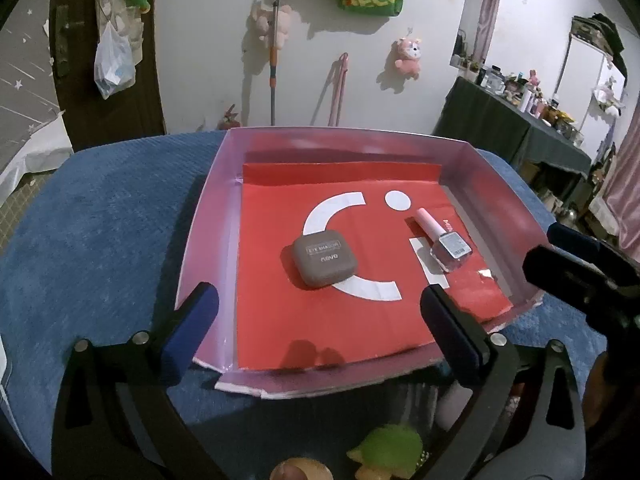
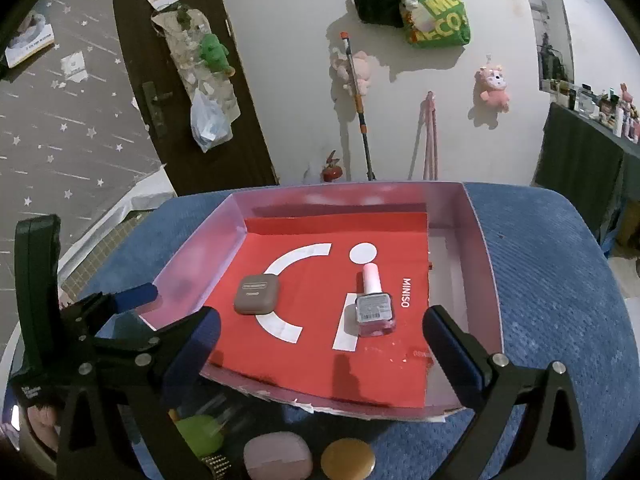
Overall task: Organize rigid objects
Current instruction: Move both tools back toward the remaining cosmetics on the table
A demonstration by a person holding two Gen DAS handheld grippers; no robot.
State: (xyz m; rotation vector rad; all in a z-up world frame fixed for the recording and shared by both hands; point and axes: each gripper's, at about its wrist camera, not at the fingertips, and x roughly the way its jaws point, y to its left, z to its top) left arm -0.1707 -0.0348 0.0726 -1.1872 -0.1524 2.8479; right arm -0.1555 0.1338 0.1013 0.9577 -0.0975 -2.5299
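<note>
We hold the left gripper and the right gripper side by side over the near edge of the tray, both with jaws spread wide and nothing between them. On its red liner the near strip is bare. The brown eyeshadow compact lies left, and the pink nail polish bottle lies flat to its right, well apart.

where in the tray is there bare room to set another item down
Free: the red liner near the front edge, and the strip between the eyeshadow compact and the tray's left wall. Tighter between the compact and the nail polish bottle.
</note>
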